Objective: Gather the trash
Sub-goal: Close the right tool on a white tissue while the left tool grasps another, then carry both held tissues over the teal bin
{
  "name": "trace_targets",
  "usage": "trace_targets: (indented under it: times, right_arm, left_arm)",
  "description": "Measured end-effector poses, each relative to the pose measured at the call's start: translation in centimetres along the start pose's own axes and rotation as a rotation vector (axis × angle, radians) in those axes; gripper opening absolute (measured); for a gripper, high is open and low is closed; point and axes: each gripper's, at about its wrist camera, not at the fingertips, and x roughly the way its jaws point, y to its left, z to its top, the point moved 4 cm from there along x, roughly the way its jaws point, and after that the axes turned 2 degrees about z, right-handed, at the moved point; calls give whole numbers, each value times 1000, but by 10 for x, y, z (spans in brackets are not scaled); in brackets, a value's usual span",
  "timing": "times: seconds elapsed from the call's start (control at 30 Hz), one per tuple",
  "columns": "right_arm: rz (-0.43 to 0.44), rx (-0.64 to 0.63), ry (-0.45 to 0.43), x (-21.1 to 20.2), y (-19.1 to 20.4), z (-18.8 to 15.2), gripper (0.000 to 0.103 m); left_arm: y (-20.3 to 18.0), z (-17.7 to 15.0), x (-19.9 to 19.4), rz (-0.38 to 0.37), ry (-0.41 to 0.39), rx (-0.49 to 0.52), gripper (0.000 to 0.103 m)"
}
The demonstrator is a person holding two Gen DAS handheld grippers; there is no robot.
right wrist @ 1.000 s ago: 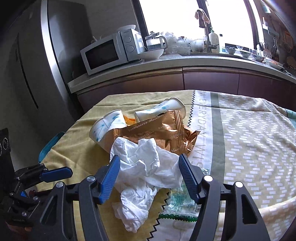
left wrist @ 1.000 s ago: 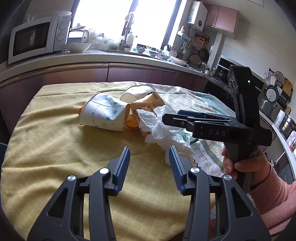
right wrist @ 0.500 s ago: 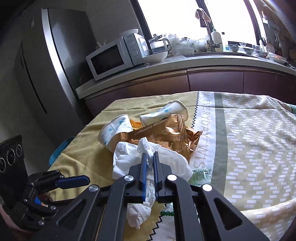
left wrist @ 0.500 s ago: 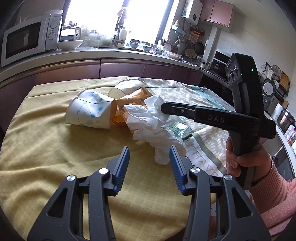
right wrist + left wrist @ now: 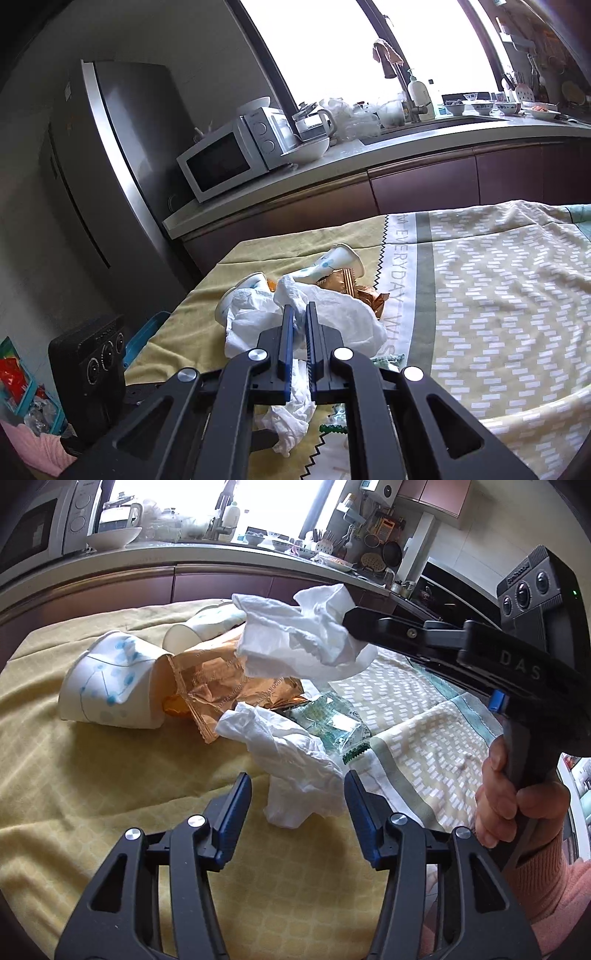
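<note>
while the left gripper [image 5: 297,805] is standing released with jaws that have just been spreading, the second crumpled tissue [image 5: 291,764] is lying straight ahead of it on the table's cloth [image 5: 92,794], its near end already sitting between the blue pads but not pinched. its long axis is running from the tips away and up-left toward the trash pile, roughly along the fingers, so i'm judging a short push forward and a squeeze is all it's needing. left hand is clearly the nearer one. just past it the green wrapper [image 5: 332,723] and gold snack bag [image 5: 229,690] are lying, with two tipped paper cups [image 5: 110,686] beyond. above those, the right gripper [image 5: 300,314] is clenched on the first tissue [image 5: 303,642], holding it clear of the table.
</note>
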Motion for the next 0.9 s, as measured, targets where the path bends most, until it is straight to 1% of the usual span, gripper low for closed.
trace_targets:
  times: [0.03,0.1,0.17,0.2,0.23,0.3,0.37,0.53,0.9]
  right_arm:
    - [1,3,-1,0,-1,0,6]
    - [2,12,1,0,-5,-2,6]
    - [8,24,3,0,-8,-3,6]
    - [9,27,5,0,-8,-4,6]
    - [12,31,5,0,-9,-5,6]
    - [16,38,5,0,-10,-5,6]
    - [21,44,4,0,-12,-6,6]
    - [33,51,4,1,-10,-5,6]
    - [71,52,-2,3,-1,-1,6]
  left_arm:
    - [0,0,3,-3,11,-8,49]
    - [2,-2,9,-17,31,-26,34]
    - [5,-3,12,-36,46,-53,29]
    - [5,-3,13,-46,48,-62,22]
    - [5,-4,14,-52,50,-68,19]
    - [5,-4,13,-56,49,-77,8]
    - [6,-4,12,-59,46,-84,2]
    - [9,-4,-1,-56,14,-91,1]
    - [22,-6,-52,-28,-70,-77,1]
